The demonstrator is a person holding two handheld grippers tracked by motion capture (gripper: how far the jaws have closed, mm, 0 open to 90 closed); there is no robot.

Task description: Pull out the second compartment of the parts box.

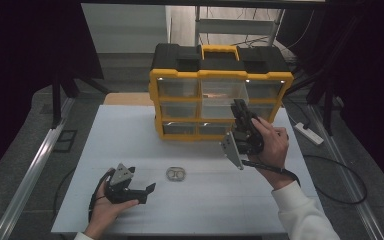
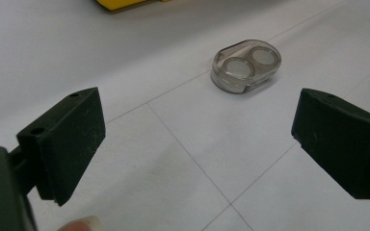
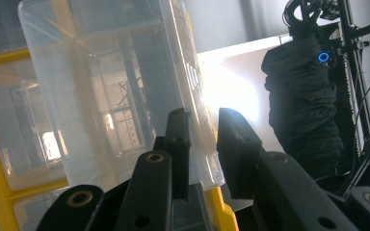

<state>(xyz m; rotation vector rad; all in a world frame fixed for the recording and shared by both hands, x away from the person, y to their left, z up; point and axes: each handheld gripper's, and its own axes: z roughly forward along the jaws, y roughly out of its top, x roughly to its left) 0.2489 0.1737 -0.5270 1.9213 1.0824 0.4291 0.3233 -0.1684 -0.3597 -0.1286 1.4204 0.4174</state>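
Overhead, I hold one pair of tongs in each hand above a white table (image 1: pixel 130 135). One yellow and black storage box (image 1: pixel 220 75) stands at the far side of the table, with clear drawers in three rows of three, nine in all as far as I can count, and one yellow handle on top.

My left tongs (image 1: pixel 139 192) rest low near the front left of the table, jaws spread wide with nothing between them. In the left gripper view, both black jaws frame bare table, and one small clear plastic case (image 2: pixel 246 65) with two round wells lies ahead of them, apart from both jaws. From above, that case (image 1: pixel 176 174) sits alone near the middle of the table, between my two hands.

My right tongs (image 1: pixel 241 112) reach up to the box front. In the right gripper view, their two jaws are nearly closed on the thin front edge of one clear drawer (image 3: pixel 125 86), which is pulled out from the yellow frame.
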